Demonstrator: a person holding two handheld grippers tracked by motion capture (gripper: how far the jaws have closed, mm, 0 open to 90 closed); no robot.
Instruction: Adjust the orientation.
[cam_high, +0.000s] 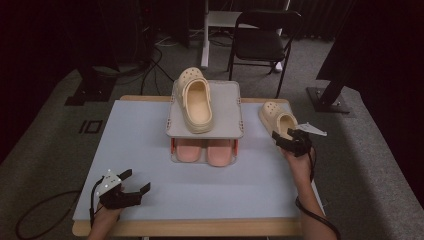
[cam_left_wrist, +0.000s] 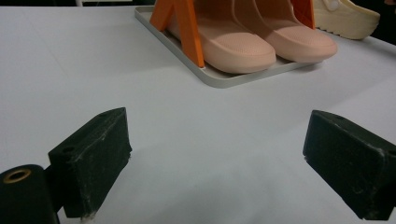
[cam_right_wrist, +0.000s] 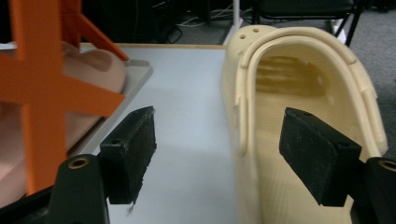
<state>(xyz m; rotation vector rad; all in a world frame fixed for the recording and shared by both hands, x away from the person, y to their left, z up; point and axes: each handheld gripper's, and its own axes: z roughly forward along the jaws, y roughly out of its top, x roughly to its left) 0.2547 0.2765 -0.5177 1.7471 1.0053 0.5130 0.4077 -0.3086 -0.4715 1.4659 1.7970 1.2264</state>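
A cream clog (cam_high: 276, 119) lies on the table right of a two-level rack. My right gripper (cam_high: 285, 135) is at its heel end, open. In the right gripper view, one jaw of the right gripper (cam_right_wrist: 219, 140) stands outside the clog's (cam_right_wrist: 303, 93) side wall and the other inside the shoe, with gaps on both sides of the wall. A second cream clog (cam_high: 195, 100) sits on the rack's grey top shelf (cam_high: 227, 110). Two pink slippers (cam_high: 205, 150) rest on the lower tray. My left gripper (cam_high: 136, 180) hovers open and empty near the front left, also seen as the left gripper (cam_left_wrist: 217, 140).
Orange supports (cam_left_wrist: 187, 28) hold up the rack's shelf, close to my right gripper's outer jaw as the orange supports (cam_right_wrist: 42, 88). The table's right edge runs just beyond the clog. A black chair (cam_high: 262, 40) and floor cables stand behind the table.
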